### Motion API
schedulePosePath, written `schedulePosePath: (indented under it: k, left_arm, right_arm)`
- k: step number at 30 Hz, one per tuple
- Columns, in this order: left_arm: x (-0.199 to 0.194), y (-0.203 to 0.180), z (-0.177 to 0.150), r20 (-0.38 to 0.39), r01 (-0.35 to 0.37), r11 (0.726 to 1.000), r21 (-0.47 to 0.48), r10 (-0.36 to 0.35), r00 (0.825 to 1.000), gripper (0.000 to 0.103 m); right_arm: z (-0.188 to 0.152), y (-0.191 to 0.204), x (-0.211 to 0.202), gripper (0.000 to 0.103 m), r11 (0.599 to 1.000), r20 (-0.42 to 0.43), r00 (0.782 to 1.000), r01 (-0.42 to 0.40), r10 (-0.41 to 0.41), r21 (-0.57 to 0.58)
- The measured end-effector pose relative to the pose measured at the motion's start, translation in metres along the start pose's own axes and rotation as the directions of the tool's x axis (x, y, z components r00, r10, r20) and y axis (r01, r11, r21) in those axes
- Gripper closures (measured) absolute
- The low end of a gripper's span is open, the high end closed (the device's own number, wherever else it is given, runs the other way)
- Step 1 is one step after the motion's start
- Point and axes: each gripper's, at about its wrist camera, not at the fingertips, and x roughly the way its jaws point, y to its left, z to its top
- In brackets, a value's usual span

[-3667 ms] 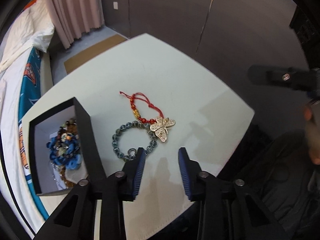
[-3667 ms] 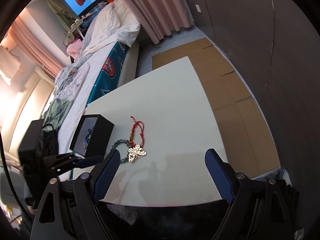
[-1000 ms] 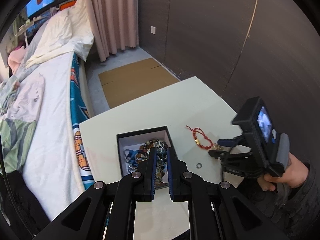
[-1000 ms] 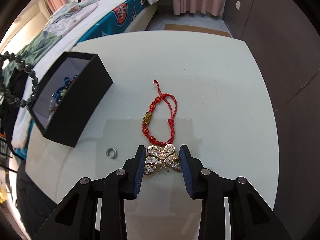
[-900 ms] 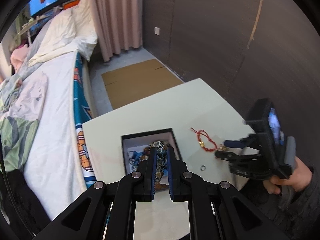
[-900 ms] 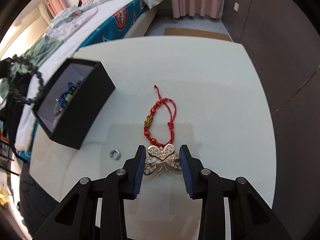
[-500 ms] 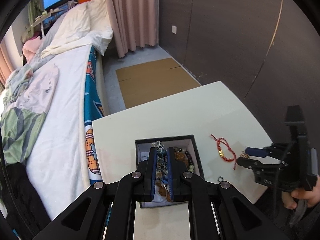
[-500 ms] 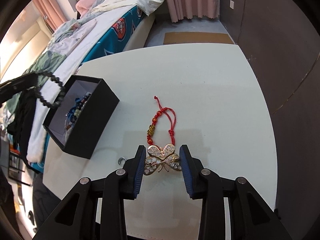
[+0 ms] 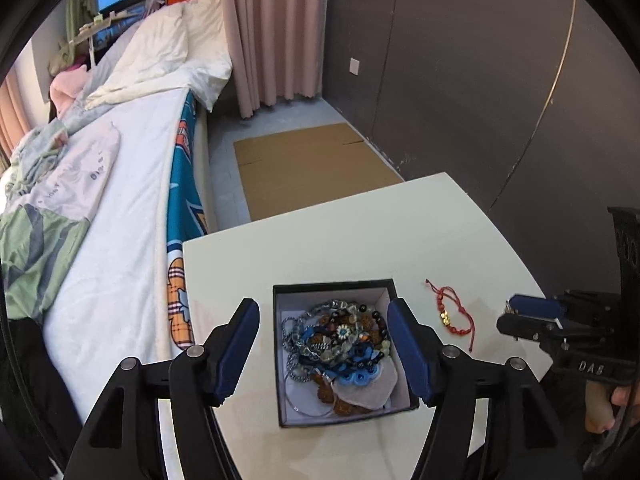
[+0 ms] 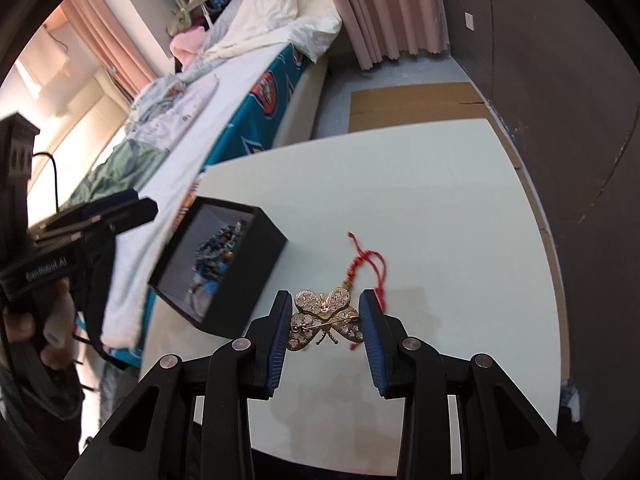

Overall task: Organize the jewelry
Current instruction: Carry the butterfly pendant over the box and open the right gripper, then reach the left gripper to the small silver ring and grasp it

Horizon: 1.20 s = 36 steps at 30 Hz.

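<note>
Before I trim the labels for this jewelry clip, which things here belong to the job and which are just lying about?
Job:
- box of jewelry
- brooch, held in the right gripper
- red bracelet on the table
- left gripper, jaws open over the box

Lying about:
- bed
- curtain
- cardboard on the floor

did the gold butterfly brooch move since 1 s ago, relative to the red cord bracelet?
Yes. The gold butterfly brooch, clamped in the right gripper, was touching the red cord bracelet on the white table; now it is lifted above it.
</note>
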Motion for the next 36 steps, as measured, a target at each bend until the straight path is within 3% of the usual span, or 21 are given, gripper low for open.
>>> schedulePosePath:
  k: [14, 18, 25, 27, 29, 31, 36]
  left_arm:
    - [-0.018, 0.034, -0.023, 0.0, -0.013, 0.999, -0.039, 0.013, 1.0, 0.035]
    - [-0.028, 0.045, -0.031, 0.013, -0.024, 0.999, -0.046, 0.025, 1.0, 0.026]
    - [-0.04, 0.059, -0.041, 0.016, -0.039, 0.997, -0.066, 0.04, 0.999, 0.024]
    - [-0.042, 0.061, -0.043, 0.017, -0.055, 0.996, -0.069, 0.056, 0.998, 0.021]
    - [-0.045, 0.062, -0.045, 0.022, -0.065, 0.995, -0.069, 0.067, 0.998, 0.02]
    - [-0.047, 0.061, -0.045, 0.026, -0.064, 0.996, -0.065, 0.066, 0.997, 0.02]
    - [-0.045, 0.052, -0.045, 0.03, -0.054, 0.997, -0.056, 0.056, 0.998, 0.018]
  right_arm:
    - [0.018, 0.049, 0.013, 0.067, 0.994, 0.061, 0.992, -0.111, 0.112, -0.019]
    - [0.023, 0.065, 0.022, 0.067, 0.988, 0.062, 0.987, -0.148, 0.15, -0.035]
    - [0.035, 0.095, 0.028, 0.067, 0.97, 0.084, 0.969, -0.226, 0.233, -0.084]
    - [0.035, 0.103, 0.028, 0.056, 0.97, 0.069, 0.971, -0.222, 0.229, -0.104]
    - [0.033, 0.102, 0.023, 0.027, 0.971, 0.082, 0.971, -0.217, 0.226, -0.104]
    - [0.03, 0.097, 0.016, 0.022, 0.975, 0.108, 0.972, -0.2, 0.211, -0.1]
    - [0.025, 0.073, 0.007, 0.021, 0.98, 0.102, 0.975, -0.194, 0.198, -0.046]
